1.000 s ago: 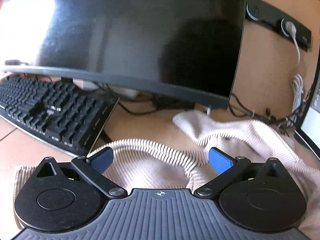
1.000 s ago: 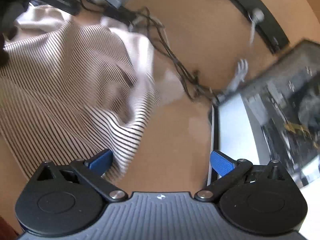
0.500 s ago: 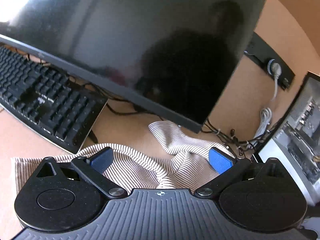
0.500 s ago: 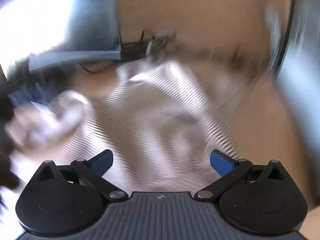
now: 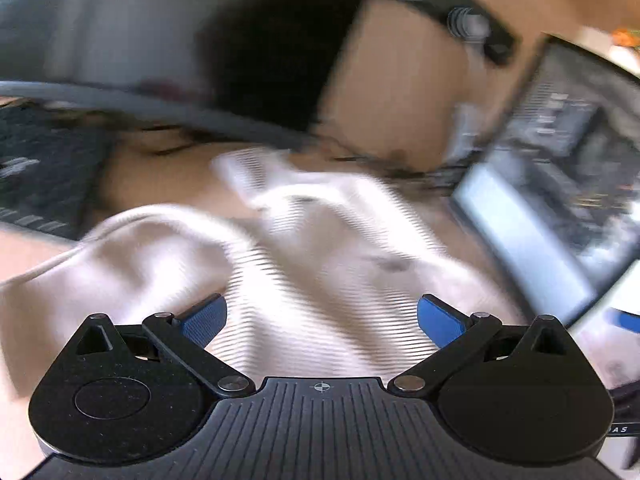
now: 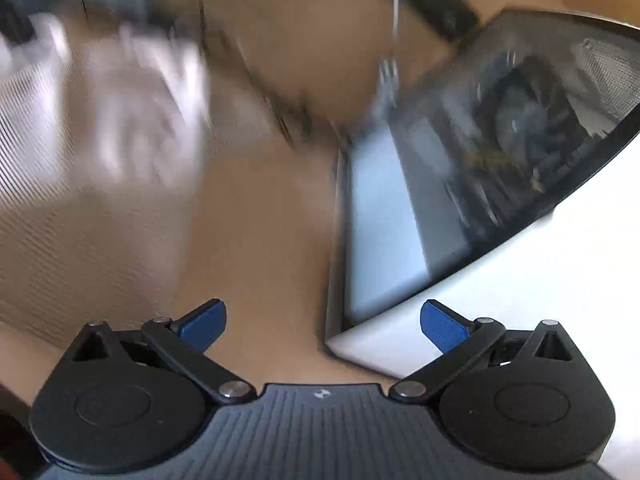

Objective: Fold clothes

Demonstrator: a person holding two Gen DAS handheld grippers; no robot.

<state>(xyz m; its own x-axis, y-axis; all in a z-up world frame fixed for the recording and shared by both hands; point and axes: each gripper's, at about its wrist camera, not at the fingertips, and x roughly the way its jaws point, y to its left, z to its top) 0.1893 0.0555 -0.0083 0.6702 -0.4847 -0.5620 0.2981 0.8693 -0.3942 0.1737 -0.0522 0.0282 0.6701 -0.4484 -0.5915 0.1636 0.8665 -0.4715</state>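
Observation:
A cream garment with thin dark stripes (image 5: pixel 304 264) lies rumpled on the wooden desk, blurred by motion in both views. My left gripper (image 5: pixel 322 316) hovers over its near part, open, with nothing between the blue fingertips. In the right wrist view the same garment (image 6: pixel 92 152) fills the left side. My right gripper (image 6: pixel 323 318) is open over bare desk to the right of the cloth, holding nothing.
A dark monitor (image 5: pixel 160 32) and black keyboard (image 5: pixel 44 172) stand behind the garment at left. A white computer case with a glass side (image 6: pixel 500 168) stands at right, also seen as the case (image 5: pixel 560 208). Cables (image 6: pixel 280 108) and a power strip (image 5: pixel 452 20) run along the back.
Both grippers have swung quickly; the views are blurred. The left view has turned right and down over the garment. The right view has swung right, from the cloth to the computer case.

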